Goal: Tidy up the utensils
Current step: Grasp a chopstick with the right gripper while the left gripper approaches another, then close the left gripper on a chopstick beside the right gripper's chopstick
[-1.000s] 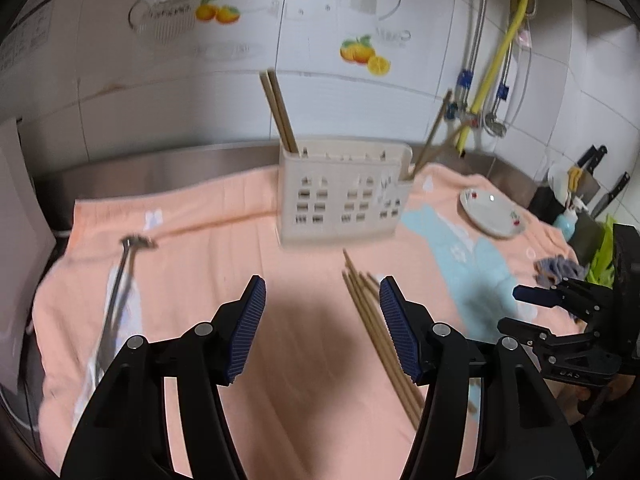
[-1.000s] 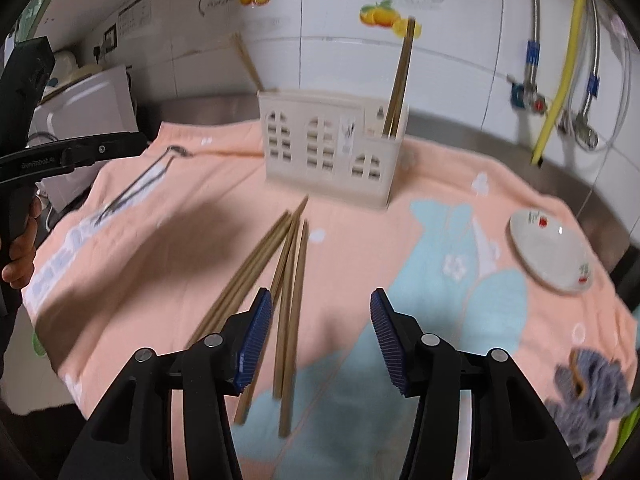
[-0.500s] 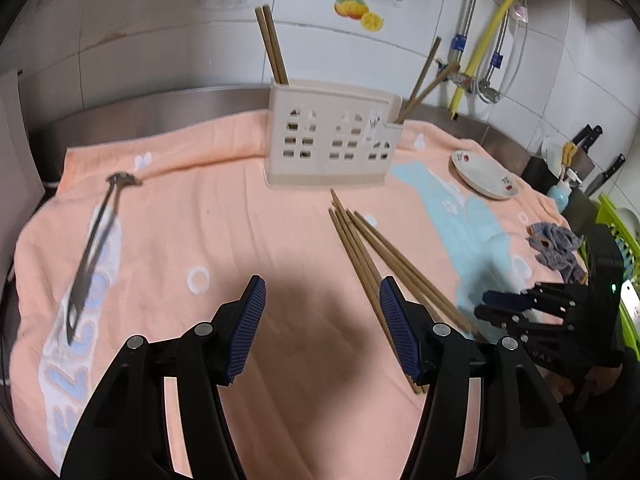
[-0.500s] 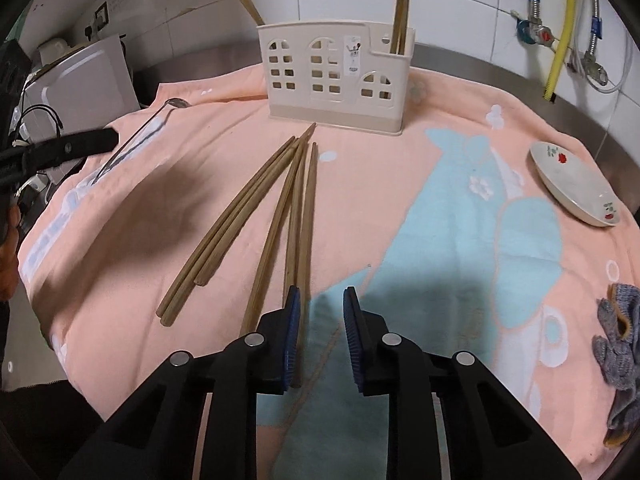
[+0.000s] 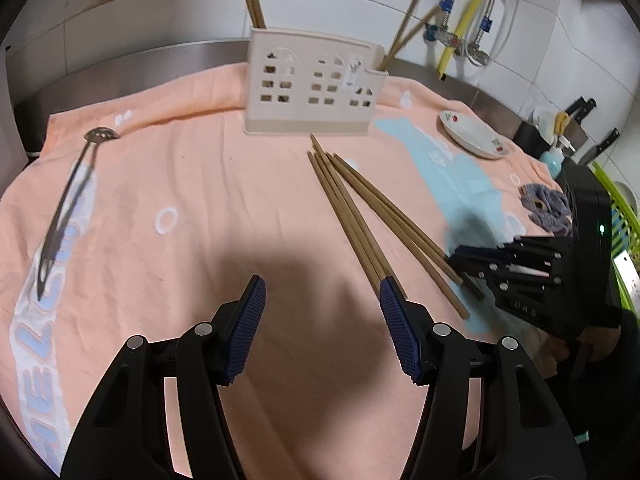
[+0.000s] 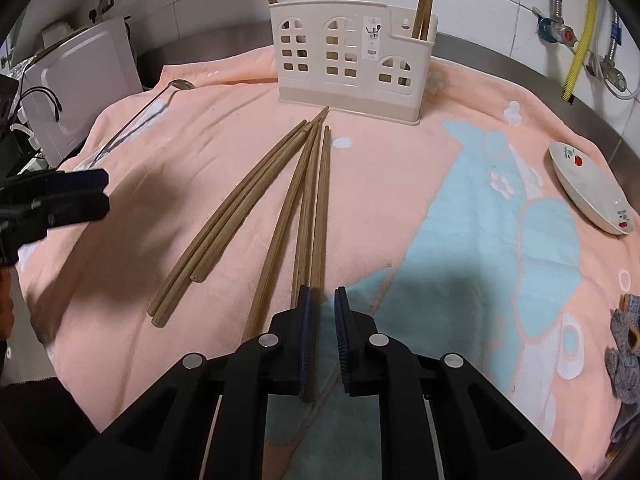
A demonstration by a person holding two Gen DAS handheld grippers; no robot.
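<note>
The right claw (image 6: pixel 321 312) is nearly closed around the near end of a chopstick (image 6: pixel 319 200), whose length points toward the holder (image 6: pixel 352 64); the left claw (image 5: pixel 322 320) hangs open alongside.

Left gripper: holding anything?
No. The left gripper is wide open over bare towel, with the loose chopsticks lying beside its right finger.

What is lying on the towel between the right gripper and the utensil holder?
Loose wooden chopsticks fan across the towel from the right gripper toward the utensil holder; the right wrist view shows this.
</note>
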